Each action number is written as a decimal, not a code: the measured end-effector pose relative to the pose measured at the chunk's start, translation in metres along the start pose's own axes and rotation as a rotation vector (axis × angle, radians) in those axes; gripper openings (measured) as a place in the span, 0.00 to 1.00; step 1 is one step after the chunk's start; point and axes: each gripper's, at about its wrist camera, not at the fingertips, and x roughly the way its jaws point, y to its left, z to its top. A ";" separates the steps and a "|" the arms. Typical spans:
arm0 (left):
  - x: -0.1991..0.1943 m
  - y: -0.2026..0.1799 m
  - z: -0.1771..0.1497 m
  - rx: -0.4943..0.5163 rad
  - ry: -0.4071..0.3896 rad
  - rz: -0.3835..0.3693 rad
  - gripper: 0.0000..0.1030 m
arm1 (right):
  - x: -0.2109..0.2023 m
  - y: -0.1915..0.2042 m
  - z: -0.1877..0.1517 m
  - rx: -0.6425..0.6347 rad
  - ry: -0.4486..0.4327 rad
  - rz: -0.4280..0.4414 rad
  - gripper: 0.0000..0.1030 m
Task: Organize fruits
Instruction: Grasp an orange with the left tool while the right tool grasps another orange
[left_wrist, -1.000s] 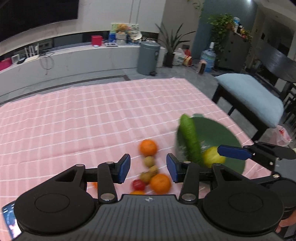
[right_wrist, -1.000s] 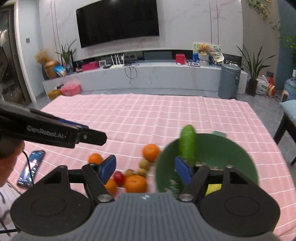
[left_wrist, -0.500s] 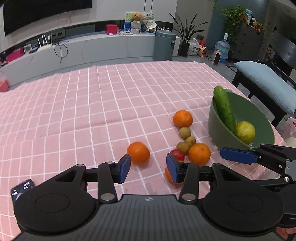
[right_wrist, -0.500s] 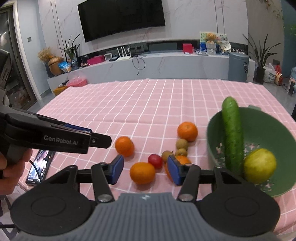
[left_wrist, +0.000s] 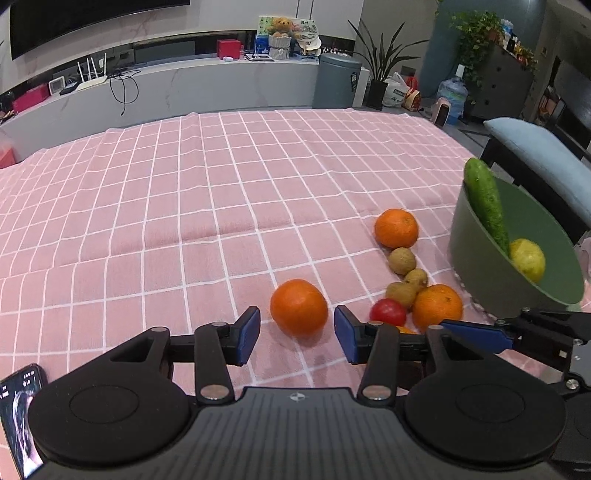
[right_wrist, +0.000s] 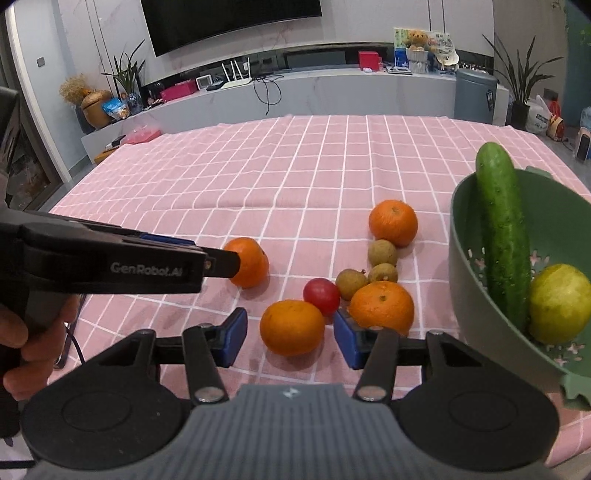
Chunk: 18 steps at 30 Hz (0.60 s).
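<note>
- Oranges are scattered on the pink checked tablecloth (left_wrist: 184, 206), four of them, all outside the bowl.
- Left gripper (left_wrist: 296, 332) hangs with its jaws wide apart, and one orange (left_wrist: 299, 307) sits right between the blue pads, not touched by either.
- Right gripper (right_wrist: 290, 334) is spread just as wide, with another orange (right_wrist: 291, 326) between its fingers; whether the right pad brushes the neighbouring orange (right_wrist: 381, 307) is hard to say from here.
- A small red tomato (right_wrist: 321, 296) sits just behind, touching or nearly touching three brown longans (right_wrist: 383, 253) in a cluster.
- Farther back, the fourth orange (right_wrist: 393, 222) rests at the far end of that cluster.
- Over on the right, the green bowl (right_wrist: 554, 206) holds a cucumber (right_wrist: 502, 236) leaning up over its far rim, with a yellow-green lemon (right_wrist: 559, 302) just beside it.
- A phone (left_wrist: 18, 410) lies at the near left edge.
</note>
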 end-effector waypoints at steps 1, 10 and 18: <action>0.003 0.000 0.000 0.008 0.005 0.006 0.54 | 0.001 0.001 0.000 0.000 0.003 0.000 0.48; 0.020 -0.007 0.002 0.082 0.032 0.013 0.56 | 0.015 0.002 0.000 0.005 0.038 0.000 0.43; 0.029 -0.005 0.003 0.078 0.044 0.004 0.56 | 0.019 -0.001 0.000 0.015 0.046 0.010 0.40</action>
